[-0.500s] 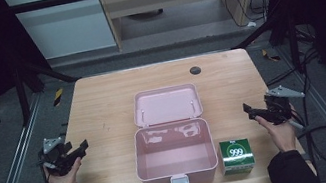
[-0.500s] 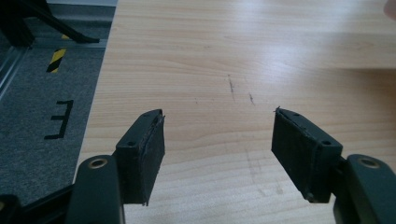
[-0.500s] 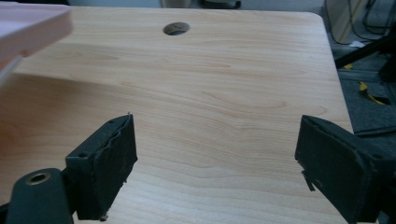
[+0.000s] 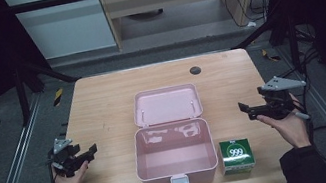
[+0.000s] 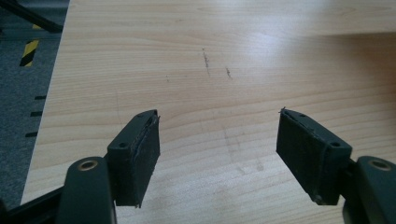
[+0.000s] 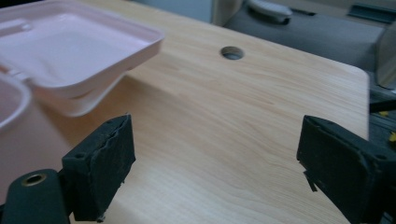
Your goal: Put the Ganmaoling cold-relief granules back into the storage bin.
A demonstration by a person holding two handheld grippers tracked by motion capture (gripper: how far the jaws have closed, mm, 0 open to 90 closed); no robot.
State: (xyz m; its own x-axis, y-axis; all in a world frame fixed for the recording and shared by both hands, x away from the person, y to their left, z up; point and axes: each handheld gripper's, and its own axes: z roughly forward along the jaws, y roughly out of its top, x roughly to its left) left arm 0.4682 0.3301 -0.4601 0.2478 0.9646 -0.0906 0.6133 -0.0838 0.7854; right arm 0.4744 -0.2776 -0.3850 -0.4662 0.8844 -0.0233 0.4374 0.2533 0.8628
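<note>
Between the left jaws: bare wood; the left gripper (image 4: pixel 91 149) stands spread and empty near the table's left edge, well apart from the box.
Between the right jaws: nothing either; the right gripper (image 4: pixel 244 109) is released, angled toward the lid, probably readying a reach.
Green carton (image 4: pixel 237 156): upright just beside the box's right front corner, nearest the right hand (image 4: pixel 290 126).
Pink box (image 4: pixel 174 156): mid-table, empty, lid (image 4: pixel 167 105) laid flat behind, seemingly ready to take the carton.
Table (image 4: pixel 102 102): a cable hole (image 4: pixel 195 70) at the far edge.
</note>
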